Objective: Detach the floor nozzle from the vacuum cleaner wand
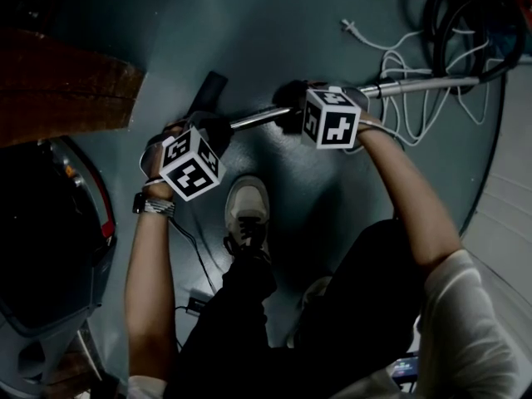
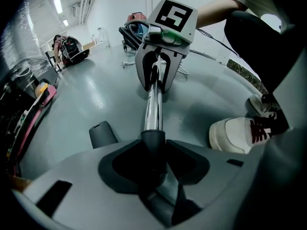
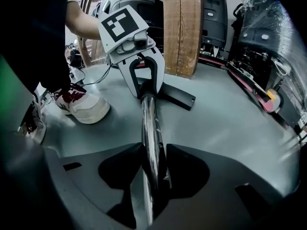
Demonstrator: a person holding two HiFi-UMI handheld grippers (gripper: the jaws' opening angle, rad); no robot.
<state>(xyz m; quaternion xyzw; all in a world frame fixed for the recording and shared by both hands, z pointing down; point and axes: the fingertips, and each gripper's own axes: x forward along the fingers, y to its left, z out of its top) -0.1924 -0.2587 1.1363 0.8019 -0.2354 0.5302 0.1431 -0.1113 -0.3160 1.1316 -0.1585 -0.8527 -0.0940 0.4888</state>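
A chrome wand (image 1: 416, 84) lies low across the grey floor, and its dark floor nozzle (image 1: 208, 94) points away at the left end. My left gripper (image 1: 218, 127) is shut on the nozzle's dark neck collar (image 2: 152, 140), which sits between its pads where the chrome tube (image 2: 153, 107) ends. My right gripper (image 1: 291, 110) is shut on the bare wand (image 3: 149, 128) a short way along. In the right gripper view the left gripper (image 3: 142, 80) straddles the far end of the tube, with the black nozzle (image 3: 178, 97) behind it.
The person's white shoe (image 1: 248, 210) stands on the floor just below the wand. White cables (image 1: 407, 65) and a coiled black hose (image 1: 457, 7) lie at the upper right. A wooden board (image 1: 66, 86) is at the left, and racks line the wall (image 3: 259, 80).
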